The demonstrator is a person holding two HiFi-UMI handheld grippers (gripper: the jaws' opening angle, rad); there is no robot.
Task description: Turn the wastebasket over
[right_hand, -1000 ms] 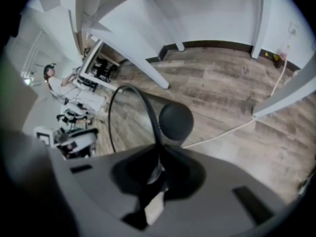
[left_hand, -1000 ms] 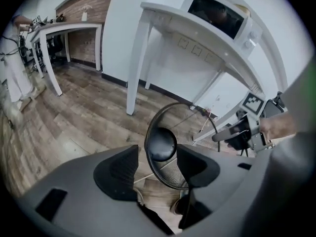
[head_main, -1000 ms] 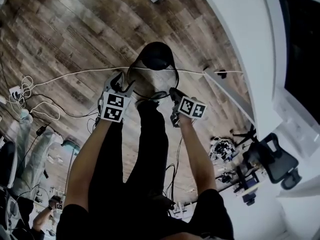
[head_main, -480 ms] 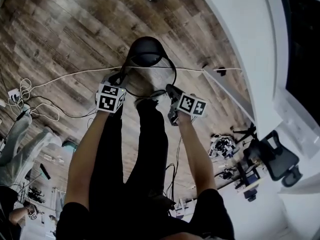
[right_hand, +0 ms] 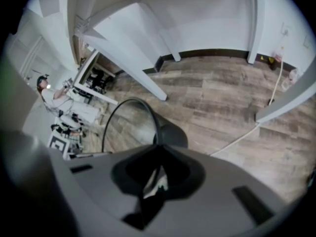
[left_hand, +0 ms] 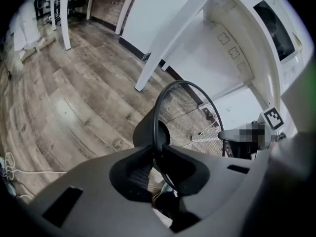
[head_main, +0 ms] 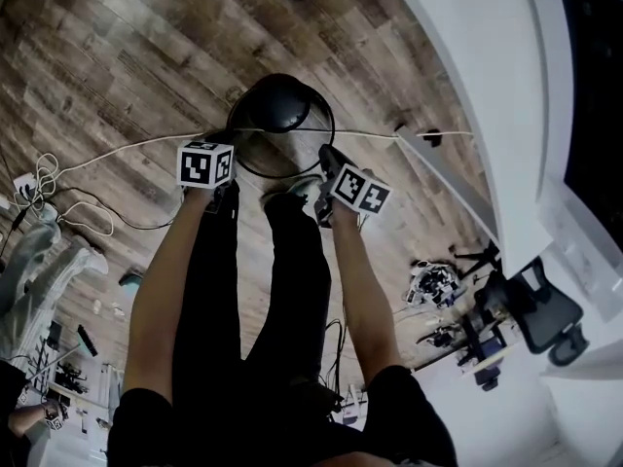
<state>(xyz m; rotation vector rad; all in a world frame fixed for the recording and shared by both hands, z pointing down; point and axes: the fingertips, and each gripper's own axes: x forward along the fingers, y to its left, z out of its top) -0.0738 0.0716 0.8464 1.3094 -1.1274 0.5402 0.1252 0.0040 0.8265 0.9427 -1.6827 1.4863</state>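
Early stage, nothing turned yet: the black mesh wastebasket point(head_main: 282, 110) is on the wood floor point(head_main: 117, 56) just ahead of the person's shoe point(head_main: 292, 191), mouth facing up toward the head camera and solid base at the far, lower end. The grab looks done. The left gripper point(left_hand: 158, 152) has just been closing its jaws, and the wire rim point(left_hand: 157, 107) now runs straight into the narrow gap between them, so I read it as pinched on the rim at the person's left. The right gripper point(right_hand: 158, 149) has its jaws nearly together on the opposite side of the rim, the wire arcing down into the slot. What's left, as I judge it: lift, roll the basket mouth-down, set it back and let go (basically the whole flip). Hard to see: in the head view the marker cube point(head_main: 205, 163) covers the left gripper's tips, and both gripper views hide the actual pad contact under the gripper bodies. I can't tell if the base is touching the floor or already off it, or if anything is inside. A white cable point(head_main: 127, 149) crosses the floor under or behind the basket, can't tell which.
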